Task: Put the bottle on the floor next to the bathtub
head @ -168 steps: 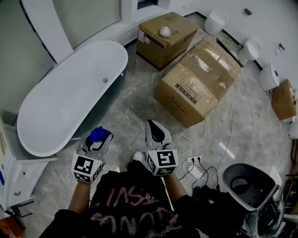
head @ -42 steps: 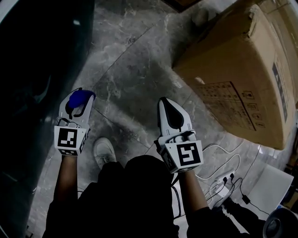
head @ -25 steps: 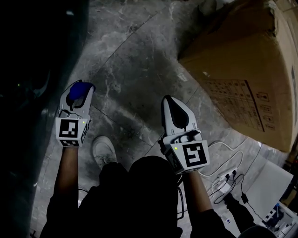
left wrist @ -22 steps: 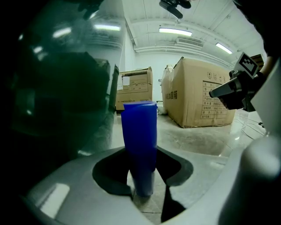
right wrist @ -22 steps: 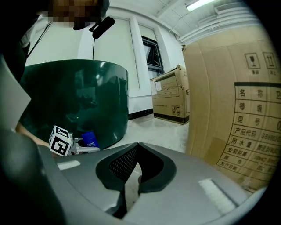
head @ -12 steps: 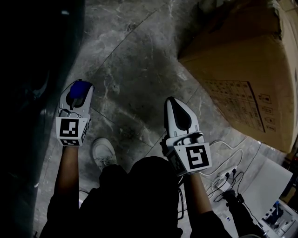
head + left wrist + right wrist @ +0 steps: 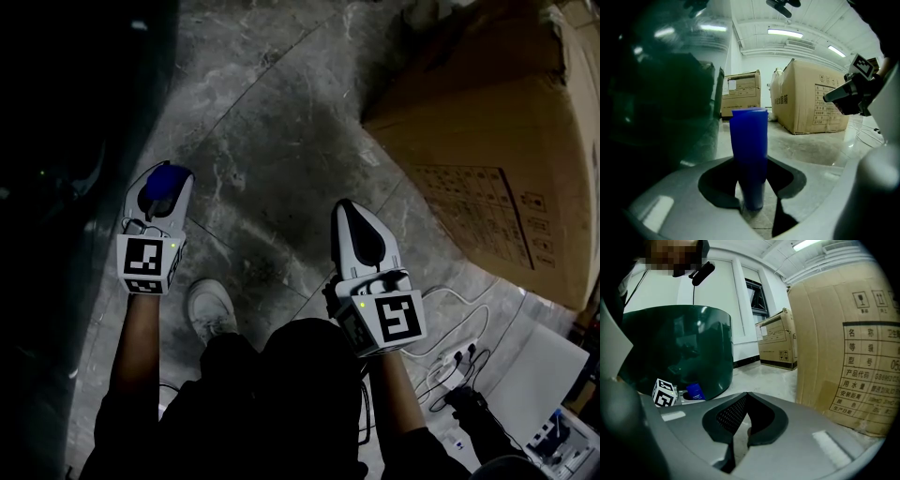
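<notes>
in the head view the bathtub [image 7: 679, 343] is only a dark mass cut off at the left edge, and only the blue top of the bottle [image 7: 749, 154] shows inside the left gripper [image 7: 161, 187]. the left gripper view shows it better: one blue bottle, upright, clamped between the jaws, low over the marble floor [image 7: 272, 141] just beside the dark green tub wall. whether its base touches the floor is hard to tell. the right gripper [image 7: 345, 208] is clenched on nothing, pads meeting, well apart from the left. two cardboard boxes: a large box [image 7: 506, 141] cut off at the right edge and a smaller box [image 7: 740, 93] farther back. one white shoe [image 7: 208, 311] and one power strip [image 7: 457, 356] with tangled cables.
</notes>
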`<state>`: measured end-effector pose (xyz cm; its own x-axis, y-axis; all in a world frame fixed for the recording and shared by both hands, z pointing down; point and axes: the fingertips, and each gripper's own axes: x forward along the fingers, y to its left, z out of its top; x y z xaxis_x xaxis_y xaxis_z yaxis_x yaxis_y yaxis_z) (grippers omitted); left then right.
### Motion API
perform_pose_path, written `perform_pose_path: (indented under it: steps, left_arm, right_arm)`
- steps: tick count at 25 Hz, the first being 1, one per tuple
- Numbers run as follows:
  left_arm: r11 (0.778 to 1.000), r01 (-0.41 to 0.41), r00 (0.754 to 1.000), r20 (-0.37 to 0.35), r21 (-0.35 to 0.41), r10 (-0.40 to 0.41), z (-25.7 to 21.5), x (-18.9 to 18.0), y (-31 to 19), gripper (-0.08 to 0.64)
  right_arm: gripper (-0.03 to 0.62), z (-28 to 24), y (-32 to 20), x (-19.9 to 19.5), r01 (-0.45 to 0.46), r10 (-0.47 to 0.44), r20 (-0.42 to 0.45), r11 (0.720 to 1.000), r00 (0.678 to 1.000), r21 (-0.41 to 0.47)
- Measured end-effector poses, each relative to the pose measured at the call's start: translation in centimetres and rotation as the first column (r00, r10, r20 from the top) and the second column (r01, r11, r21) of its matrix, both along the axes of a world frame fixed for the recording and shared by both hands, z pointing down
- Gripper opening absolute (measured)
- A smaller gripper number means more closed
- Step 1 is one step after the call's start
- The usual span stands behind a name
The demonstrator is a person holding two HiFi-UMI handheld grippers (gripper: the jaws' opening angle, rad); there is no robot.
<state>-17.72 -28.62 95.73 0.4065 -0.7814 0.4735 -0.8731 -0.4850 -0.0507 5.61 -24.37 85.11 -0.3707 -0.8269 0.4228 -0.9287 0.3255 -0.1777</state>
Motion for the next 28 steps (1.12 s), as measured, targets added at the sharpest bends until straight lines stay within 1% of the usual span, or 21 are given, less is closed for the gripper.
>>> perform_pose_path:
  steps: [8,12,15,21,28]
  left_arm:
    - [1.000,0.012,1.000,0.002,0.004,-0.012,-0.1,0.1,-0.1,0.167]
    - [1.000,0.008,1.000,0.017,-0.002,-0.008,0.1,0.1,-0.1,0.167]
    - [1.000,0.001,1.000,0.015,-0.001,-0.001,-0.1,0.3,-0.1,0.191]
    - [1.000,0.002,1.000,0.007,0.004,-0.002,-0.6,0.5,-0.2,0.213]
    - [0.999,0.038,0.999,-0.013,0.027,-0.038,-2.4,-0.2,0.1,0.227]
  right_arm:
    - [0.025,0.1,0.0,0.5,-0.008,0.008,0.005,1.000,1.000,0.001]
    - [0.025,0.2,0.0,0.7,-0.010,0.010,0.013,1.000,1.000,-0.002]
    - [0.025,0.1,-0.1,0.7,-0.007,0.007,0.014,1.000,1.000,0.003]
    - [0.025,-0.2,0.2,1.1,-0.009,0.009,0.010,1.000,1.000,0.011]
    - [0.025,-1.2,0.6,1.6,-0.016,0.016,0.013,1.000,1.000,0.024]
